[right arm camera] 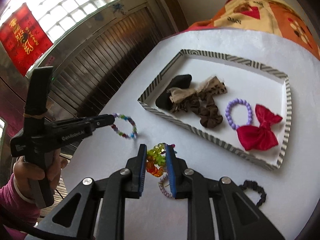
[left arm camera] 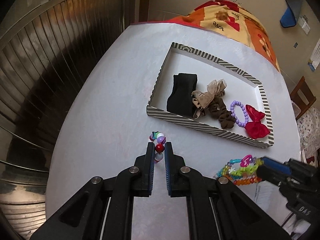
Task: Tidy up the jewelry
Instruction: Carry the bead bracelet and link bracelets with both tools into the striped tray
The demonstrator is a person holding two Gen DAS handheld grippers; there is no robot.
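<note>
Both tools are loaded; the striped tray [left arm camera: 210, 129] is the target for each.

Left gripper [left arm camera: 159, 146]: your jaws are pinched on the multicolour bead bracelet [left arm camera: 158, 140], a red bead caught between the tips. The loop hangs forward off the tips, its plane roughly upright and in line with the fingers. In the right wrist view the same bracelet [right arm camera: 125, 126] dangles from the tip, seemingly just clear of the white table [left arm camera: 112, 92]; contact cannot be ruled out.

Right gripper [right arm camera: 155, 156]: your jaws are closed on a bunched cluster of green, orange and yellow bead bracelets [right arm camera: 155, 160]. The cluster sits between the pads, near the tips, low over the table.

Key relation: from the left gripper, the tray lies ahead and to the right, near wall first. From the right gripper, it lies ahead and slightly right, and closer. Judgement: your right hand has the shorter path.

Tray contents crowd the near-right end: black band [left arm camera: 183, 94], brown scrunchie [left arm camera: 222, 116], purple bead bracelet [left arm camera: 239, 113], red bow [left arm camera: 256, 124]. The far-left part of the floor shows bare.

Still on the table near you: a pale coiled tie [right arm camera: 165, 188] and a black scrunchie [right arm camera: 254, 192].
</note>
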